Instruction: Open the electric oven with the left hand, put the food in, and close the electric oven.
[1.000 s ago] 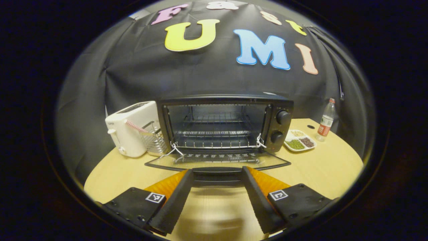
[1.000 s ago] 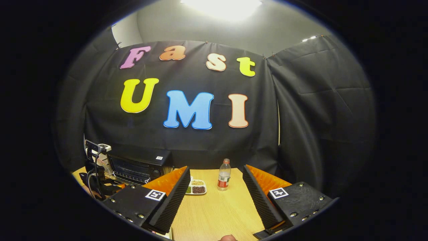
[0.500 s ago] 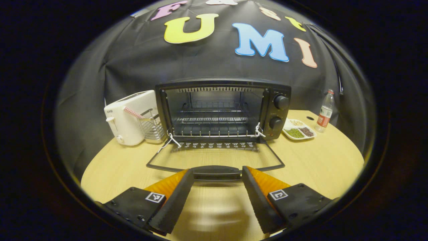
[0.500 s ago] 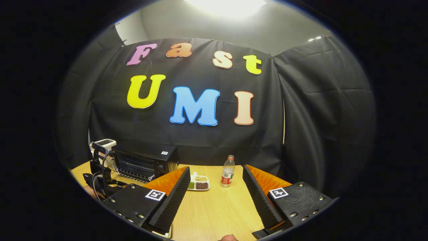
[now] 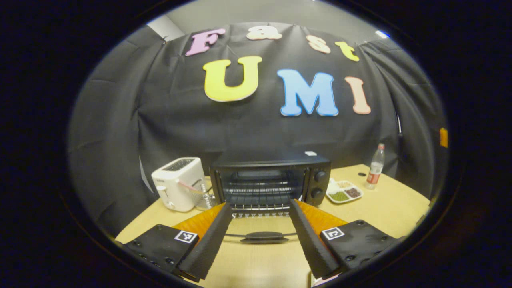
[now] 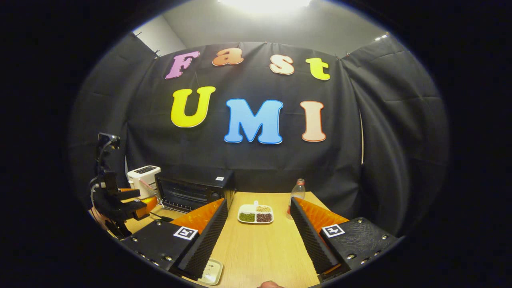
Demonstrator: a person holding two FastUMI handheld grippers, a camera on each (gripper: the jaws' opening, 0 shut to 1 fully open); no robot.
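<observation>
Left gripper view: the left gripper (image 5: 260,236) hangs over the wooden tabletop (image 5: 392,208) with its fingers (image 5: 208,244) spread wide and holding nothing. Between them lies the handle (image 5: 264,237) of the electric oven's door, which is folded down flat toward the camera. The electric oven (image 5: 272,182) stands open behind it, its wire rack visible inside and two knobs on its right panel. A white toaster (image 5: 176,182) sits just beside the oven's left side. To the oven's right rests a divided plate of food (image 5: 344,192), and farther right a plastic bottle (image 5: 375,168) stands upright.

In the right gripper view, the right gripper (image 6: 258,236) is also spread wide and empty above the tabletop, with the plate of food ahead between its fingers. A small white dish (image 6: 211,272) lies near its left finger.
</observation>
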